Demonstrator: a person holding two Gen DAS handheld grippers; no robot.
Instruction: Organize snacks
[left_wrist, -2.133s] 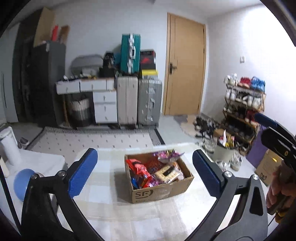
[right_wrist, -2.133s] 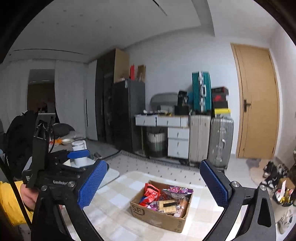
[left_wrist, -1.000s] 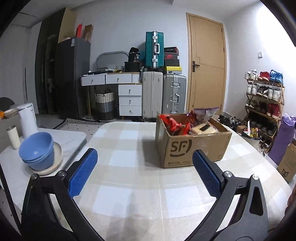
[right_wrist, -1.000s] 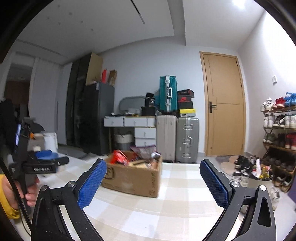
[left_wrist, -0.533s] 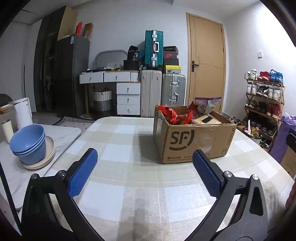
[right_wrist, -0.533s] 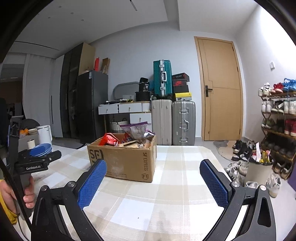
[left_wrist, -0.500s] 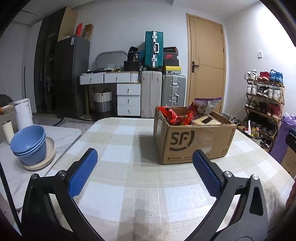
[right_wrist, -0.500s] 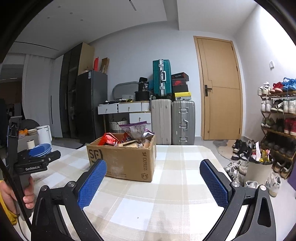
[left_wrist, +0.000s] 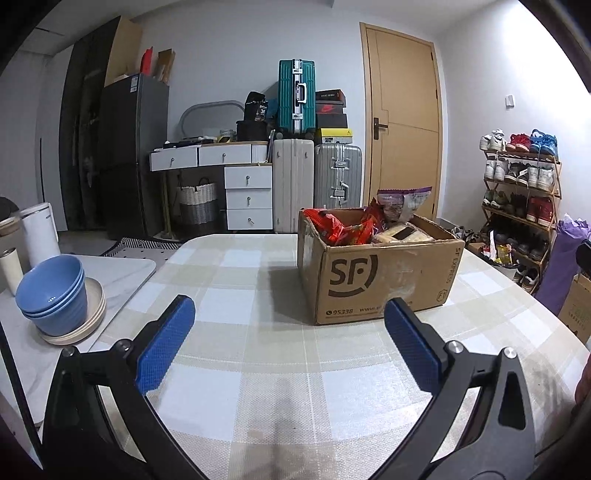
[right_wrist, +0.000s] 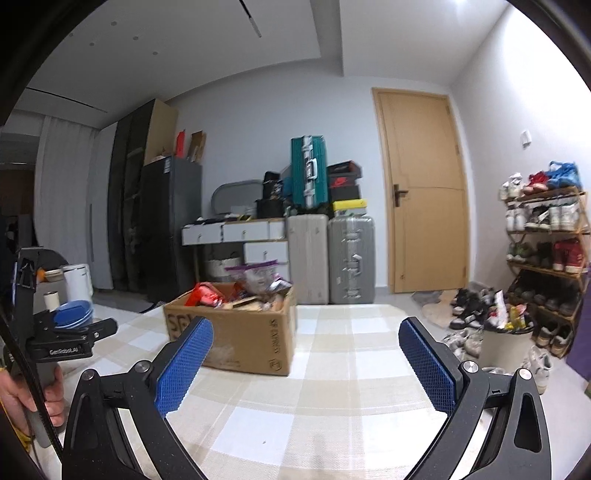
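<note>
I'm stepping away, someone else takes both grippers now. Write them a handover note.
Left gripper: open, empty, low over the checked tablecloth, short of the cardboard box.
Right gripper: open, empty, the box ahead on its left.
The snacks are all piled in the open box; a purple bag sticks up highest.
Done: nothing sorted yet.
Left: take the snacks out and arrange them; the blue bowls sit on the side table.

Both cameras have dropped from looking down into the box (left_wrist: 376, 273) to a low view across the table (left_wrist: 258, 369), so its printed side now faces the left gripper (left_wrist: 288, 339). In the right gripper (right_wrist: 306, 365) view the box sits nearer, behind the left pad (right_wrist: 184, 365).
</note>
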